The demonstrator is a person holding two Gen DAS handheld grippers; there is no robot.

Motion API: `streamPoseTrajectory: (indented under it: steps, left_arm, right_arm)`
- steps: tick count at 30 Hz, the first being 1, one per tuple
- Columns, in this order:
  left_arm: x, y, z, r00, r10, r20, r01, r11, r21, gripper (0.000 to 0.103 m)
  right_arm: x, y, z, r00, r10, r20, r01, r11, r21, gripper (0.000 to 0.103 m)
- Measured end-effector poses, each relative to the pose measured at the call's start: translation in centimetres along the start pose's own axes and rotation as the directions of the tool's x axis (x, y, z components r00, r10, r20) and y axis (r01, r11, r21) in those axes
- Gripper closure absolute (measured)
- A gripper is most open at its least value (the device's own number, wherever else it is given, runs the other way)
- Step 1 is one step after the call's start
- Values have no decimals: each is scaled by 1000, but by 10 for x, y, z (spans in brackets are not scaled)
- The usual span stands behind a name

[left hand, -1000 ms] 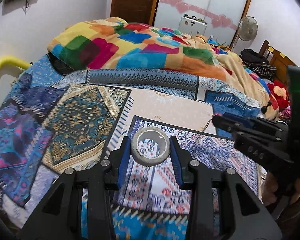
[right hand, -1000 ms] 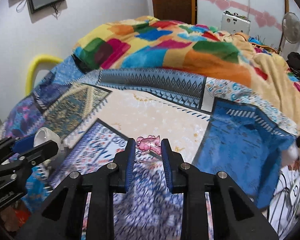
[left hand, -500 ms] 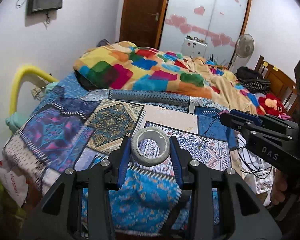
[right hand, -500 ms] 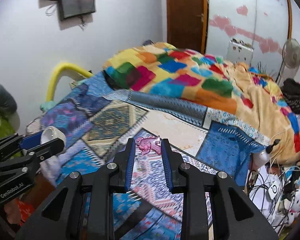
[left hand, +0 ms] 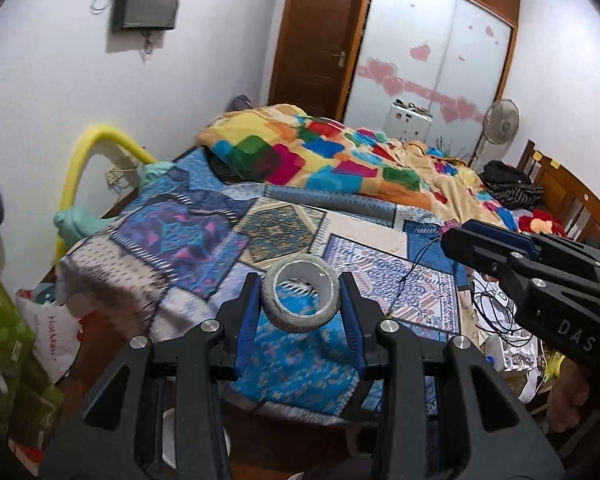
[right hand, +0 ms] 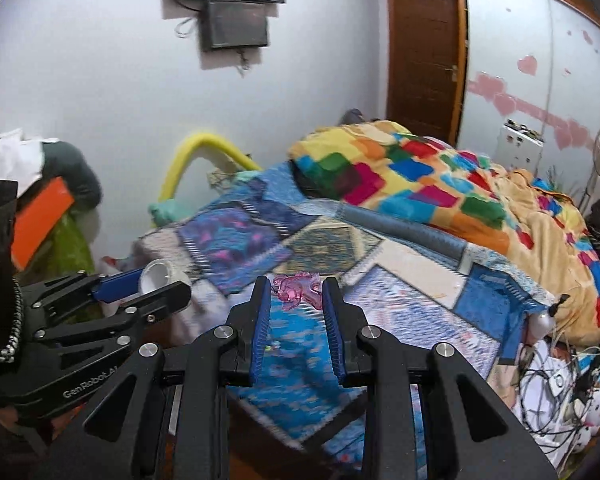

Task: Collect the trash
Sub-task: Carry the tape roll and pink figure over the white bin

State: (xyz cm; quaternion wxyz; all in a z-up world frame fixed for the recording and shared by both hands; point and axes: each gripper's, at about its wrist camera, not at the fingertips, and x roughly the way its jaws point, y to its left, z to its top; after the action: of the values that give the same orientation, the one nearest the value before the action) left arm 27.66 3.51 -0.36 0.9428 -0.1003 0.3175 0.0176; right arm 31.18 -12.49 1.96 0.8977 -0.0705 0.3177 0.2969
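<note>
While both loads hang clear of the bed [left hand: 188,248], you carry one item per hand. Left tongs [left hand: 300,304]: clamped across the outer wall of a spent tape roll [left hand: 300,298], hole facing the camera, so the pads bear on the stiff ring rather than the thin edge. Right tongs [right hand: 294,300]: pinched on a small pink translucent scrap [right hand: 298,289], held only at the fingertips; the grip looks shallow, and my judgement is it could slip if jolted. Both pieces sit above the patchwork cover's near edge, not touching it. No bin is visible in either view. A white plastic bag [left hand: 56,332] lies on the floor at left; it may serve as the drop point, unconfirmed.
</note>
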Motion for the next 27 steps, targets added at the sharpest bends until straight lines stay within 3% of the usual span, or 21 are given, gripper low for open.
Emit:
streamPoseTrajectory:
  steps: [6,13,21,27]
  left_arm:
    - [-40,43,-24,998,59,8,-59,998,-26,65]
    - [-64,97,-67,989,137,-49,-139,990,-39,65]
    - [-53,154,-129,978,128,-165,-155,975,-162,65]
    - [-29,181,-172,955,130,-266,-196,951,-239,65]
  right_arm:
    - [-2,51,-10,999,50,-13,-50,998,-41,79]
    - [15,102,-36,992,103,-77,-109,991,-81,79]
    - [55,144,-72,969,144,-201,-166,981,-98,79]
    - [98,165,-102,929,157,-334,-199,975,-95,79]
